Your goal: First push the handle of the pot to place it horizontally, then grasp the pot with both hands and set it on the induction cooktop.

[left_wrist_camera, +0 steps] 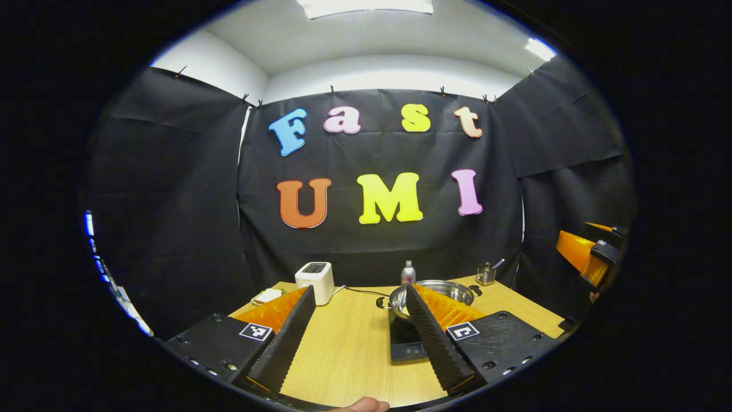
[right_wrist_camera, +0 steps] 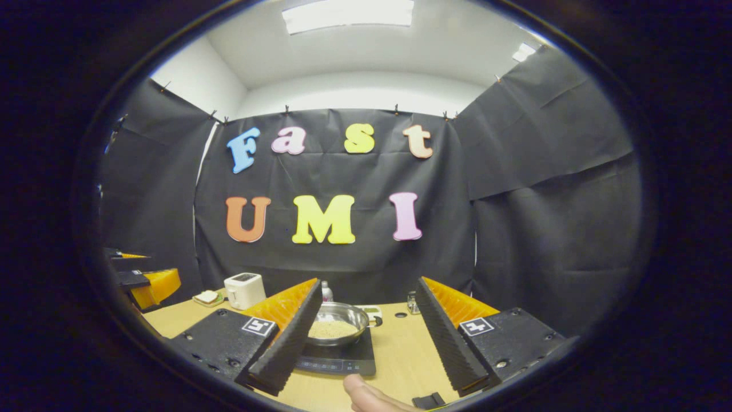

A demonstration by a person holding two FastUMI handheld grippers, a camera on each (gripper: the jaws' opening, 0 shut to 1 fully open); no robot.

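The pot [right_wrist_camera: 337,324] is a shallow metal pan holding pale grains; it sits on the induction cooktop [right_wrist_camera: 340,357] at lower centre of the right gripper view. A dark stub at its right rim may be the handle [right_wrist_camera: 374,320]; its direction cannot be determined.

In the left gripper view, the pot [left_wrist_camera: 440,289] and cooktop [left_wrist_camera: 405,343] lie at lower centre-right, partly hidden behind that gripper's right finger. Behind them on the wooden table [left_wrist_camera: 349,343] stand a white toaster [left_wrist_camera: 315,280], a bottle [left_wrist_camera: 407,273] and a small glass with a utensil [left_wrist_camera: 486,273]. A plate with bread [left_wrist_camera: 267,296] lies left of the toaster.

The left gripper [left_wrist_camera: 360,337] has its jaws spread wide, gripping nothing, held above the table's near edge. The right gripper [right_wrist_camera: 366,337] is likewise spread wide and empty, well apart from the pot. A fingertip [right_wrist_camera: 369,395] shows at the bottom edge.
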